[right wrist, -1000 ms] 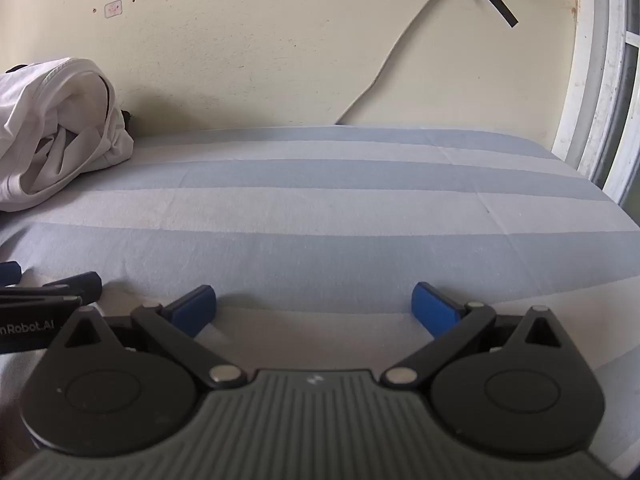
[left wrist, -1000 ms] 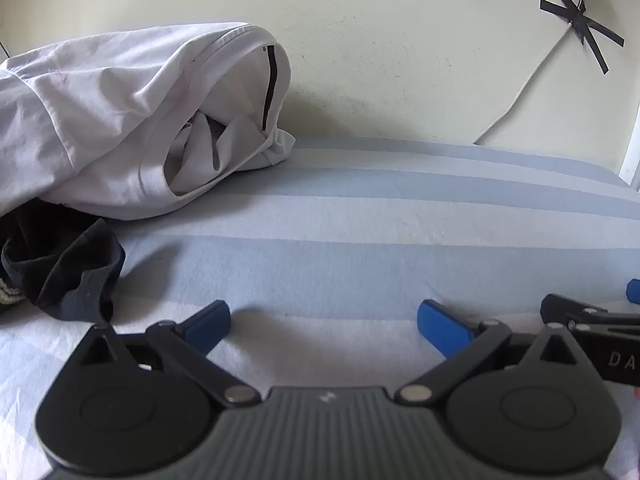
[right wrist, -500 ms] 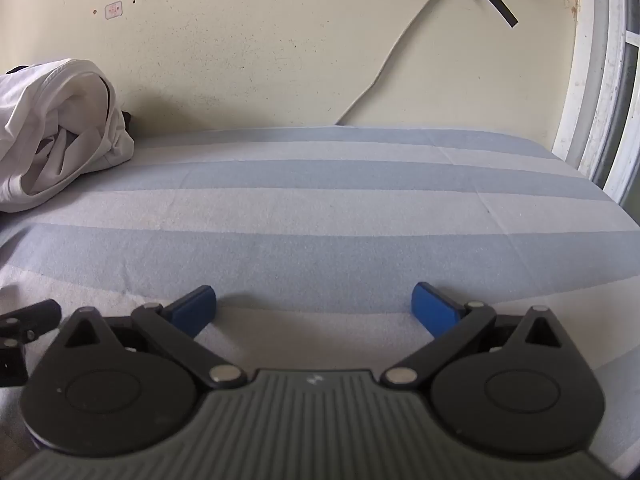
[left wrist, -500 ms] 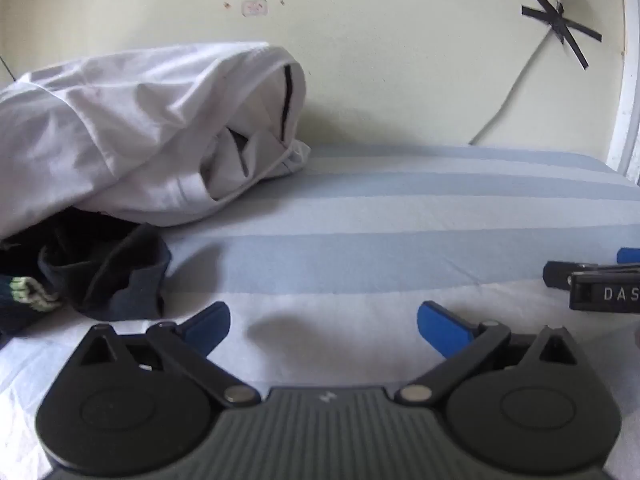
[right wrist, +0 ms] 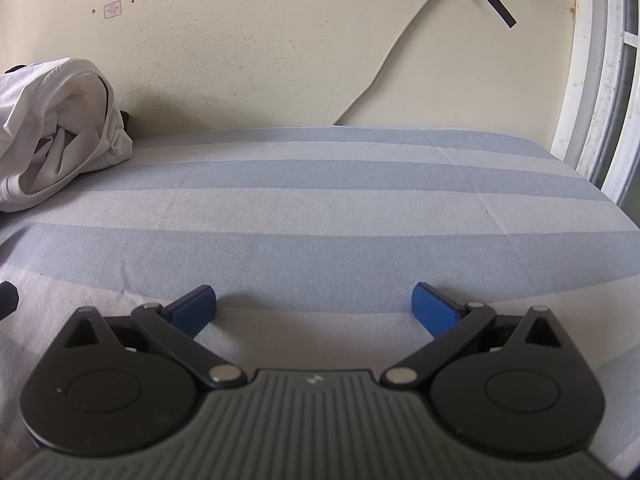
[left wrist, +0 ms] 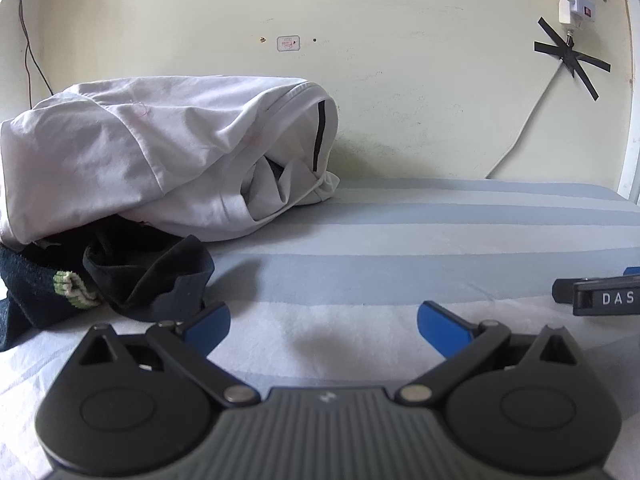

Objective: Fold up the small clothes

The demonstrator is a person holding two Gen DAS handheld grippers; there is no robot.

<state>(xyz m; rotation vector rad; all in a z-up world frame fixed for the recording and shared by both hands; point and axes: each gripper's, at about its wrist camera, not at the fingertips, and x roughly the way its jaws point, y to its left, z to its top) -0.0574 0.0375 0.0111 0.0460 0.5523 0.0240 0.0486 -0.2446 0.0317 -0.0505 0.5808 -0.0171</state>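
A crumpled white garment (left wrist: 160, 152) lies in a heap at the far left against the wall; it also shows in the right wrist view (right wrist: 52, 132). Under its near edge lie dark small clothes (left wrist: 148, 276), one with a green and white patch (left wrist: 74, 286). My left gripper (left wrist: 323, 322) is open and empty, low over the striped sheet, its left finger close to the dark clothes. My right gripper (right wrist: 314, 304) is open and empty over bare sheet to the right; its side shows in the left wrist view (left wrist: 600, 290).
The blue and white striped sheet (right wrist: 360, 208) covers the bed up to the cream wall. A white cable (right wrist: 384, 68) taped with black tape runs down the wall. A window frame (right wrist: 592, 80) stands at the right edge.
My left gripper has moved left and back, bringing the white heap and dark clothes more into the middle of its view. The right gripper has stayed still. Both stay open.
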